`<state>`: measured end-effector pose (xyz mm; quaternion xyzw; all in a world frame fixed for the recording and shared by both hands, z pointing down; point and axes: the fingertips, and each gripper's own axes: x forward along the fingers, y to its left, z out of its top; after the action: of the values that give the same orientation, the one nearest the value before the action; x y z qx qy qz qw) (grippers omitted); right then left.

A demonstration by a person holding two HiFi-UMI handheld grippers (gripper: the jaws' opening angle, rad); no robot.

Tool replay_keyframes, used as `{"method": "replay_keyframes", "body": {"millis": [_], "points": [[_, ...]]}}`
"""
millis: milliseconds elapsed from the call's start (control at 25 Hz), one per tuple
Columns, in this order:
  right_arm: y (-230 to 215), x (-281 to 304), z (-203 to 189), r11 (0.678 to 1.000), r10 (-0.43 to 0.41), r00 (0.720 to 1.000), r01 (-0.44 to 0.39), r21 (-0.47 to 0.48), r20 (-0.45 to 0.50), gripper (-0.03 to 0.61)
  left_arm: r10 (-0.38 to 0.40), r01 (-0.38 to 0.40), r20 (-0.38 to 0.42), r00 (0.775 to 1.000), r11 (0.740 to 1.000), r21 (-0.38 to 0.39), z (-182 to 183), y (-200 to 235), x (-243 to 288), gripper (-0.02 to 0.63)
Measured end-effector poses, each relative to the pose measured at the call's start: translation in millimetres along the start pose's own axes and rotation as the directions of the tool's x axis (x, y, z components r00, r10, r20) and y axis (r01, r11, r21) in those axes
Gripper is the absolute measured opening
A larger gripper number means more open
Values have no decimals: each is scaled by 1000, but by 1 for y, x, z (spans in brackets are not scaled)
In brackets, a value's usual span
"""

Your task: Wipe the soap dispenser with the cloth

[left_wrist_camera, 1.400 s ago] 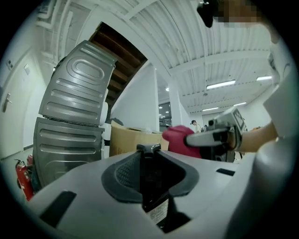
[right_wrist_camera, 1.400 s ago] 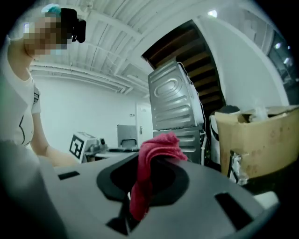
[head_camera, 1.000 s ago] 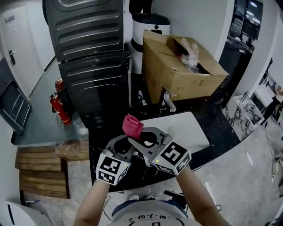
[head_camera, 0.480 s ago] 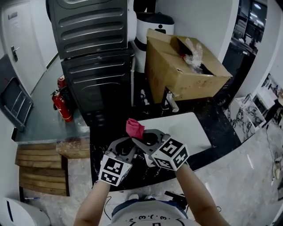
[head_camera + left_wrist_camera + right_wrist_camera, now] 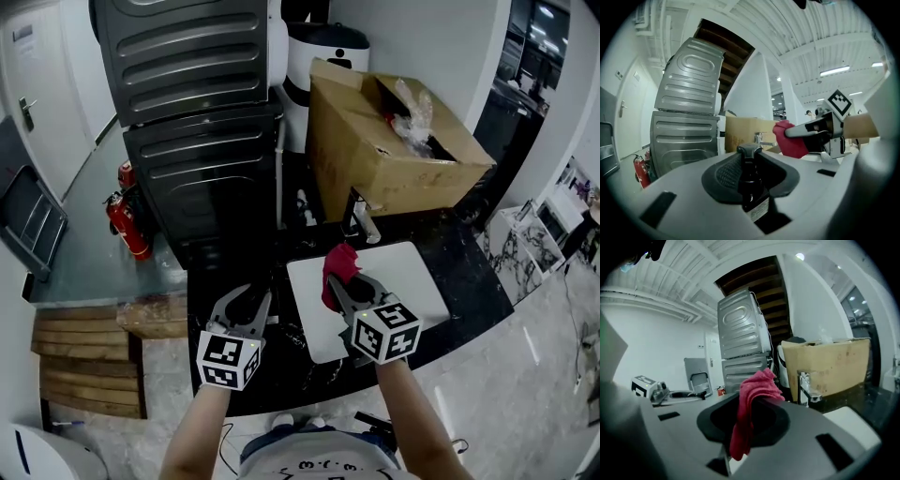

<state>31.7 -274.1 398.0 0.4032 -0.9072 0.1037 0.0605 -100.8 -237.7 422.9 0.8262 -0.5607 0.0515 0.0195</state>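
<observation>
Reaching forward over the dark worktop (image 5: 464,253), both forearms come up from 6 o'clock, with the left gripper (image 5: 242,302) at 9 o'clock of the right gripper (image 5: 345,286). The left jaws stand partly apart, clamped on the dark soap dispenser (image 5: 751,187), which is upright with its pump on top. The right jaws pinch the red cloth (image 5: 749,404), which is bunched above them. The cloth sits at 2 o'clock of the dispenser, apart from it, over the white sink (image 5: 412,272).

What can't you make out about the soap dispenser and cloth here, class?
- Left gripper view: base of the soap dispenser hidden by the gripper's body; label print too small.
- Head view: soap dispenser lost between the left gripper's jaws.
- Head view: cloth partly covered by the right gripper.
</observation>
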Motion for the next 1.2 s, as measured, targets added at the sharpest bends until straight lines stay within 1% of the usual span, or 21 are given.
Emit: {"method": "replay_keyframes", "body": {"millis": [120,240,440,600,760,920,1000,1120,1200], "points": [[-7,1,-1,1000,-3,1000,3,7,-7,60,29,-29,4,1000,1000,-9,2,15,9,104],[-8,2,-7,1000,8,1000,-8,19,-17,60,52,-52,7,999,999,4,1,35,21,104],[-8,5,-27,1000,22,998,-21,19,-63,60,100,-100,3,995,995,20,2,91,51,104],[-8,11,-43,999,21,994,-18,31,-106,60,121,-121,-17,992,992,26,4,134,83,103],[-11,18,-53,999,15,991,-8,52,-136,60,148,-149,-50,988,989,-14,-6,167,112,104],[-17,19,-63,998,-3,987,13,64,-158,60,158,-160,-91,983,987,-22,-25,185,124,104],[-21,19,-68,997,-13,986,25,70,-168,60,147,-150,-79,986,988,-41,-29,189,124,104],[-21,21,-74,995,-25,983,42,88,-182,60,130,-133,-38,991,988,-81,-31,191,125,109],[-18,21,-77,994,-25,982,44,99,-189,60,152,-157,-46,987,982,-109,-37,194,124,121]]}}
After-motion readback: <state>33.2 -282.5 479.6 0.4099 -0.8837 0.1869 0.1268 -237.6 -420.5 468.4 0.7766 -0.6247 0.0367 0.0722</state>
